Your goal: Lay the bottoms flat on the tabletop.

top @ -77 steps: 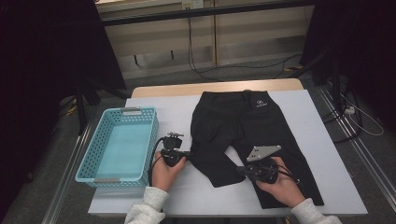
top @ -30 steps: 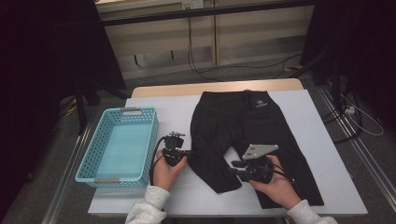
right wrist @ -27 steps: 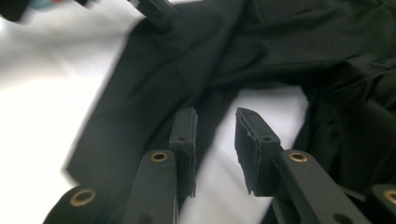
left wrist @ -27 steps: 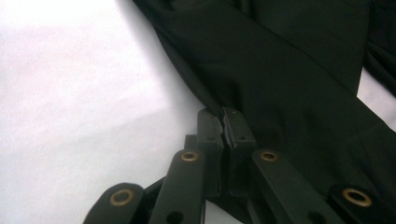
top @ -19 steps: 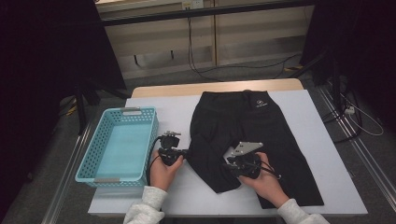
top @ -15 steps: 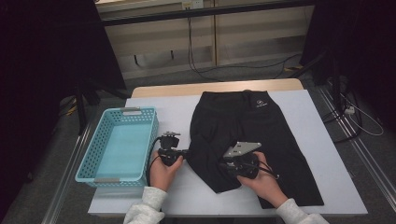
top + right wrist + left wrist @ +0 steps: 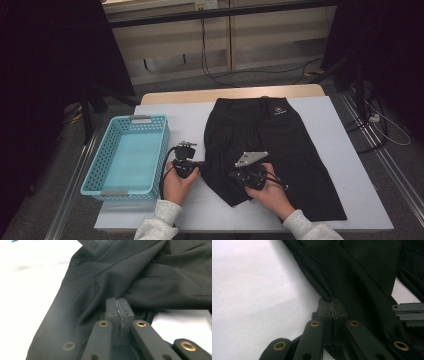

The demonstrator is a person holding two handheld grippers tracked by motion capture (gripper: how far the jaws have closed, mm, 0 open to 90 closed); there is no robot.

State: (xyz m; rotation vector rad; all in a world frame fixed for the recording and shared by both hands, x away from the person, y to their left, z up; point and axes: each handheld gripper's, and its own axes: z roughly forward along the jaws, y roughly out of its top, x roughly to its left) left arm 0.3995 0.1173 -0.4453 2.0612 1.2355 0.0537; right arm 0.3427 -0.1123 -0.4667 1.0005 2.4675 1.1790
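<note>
Both clamped on the black trousers [image 7: 270,145] — left gripper [image 7: 192,164] at the leg's outer edge, right gripper [image 7: 239,176] mid-leg — likely for folding.

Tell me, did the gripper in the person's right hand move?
Yes. The right gripper slid left across the black fabric trousers, toward the light blue plastic basket that stayed put.

An empty turquoise basket [image 7: 131,152] sits at the table's [image 7: 350,165] left side
</note>
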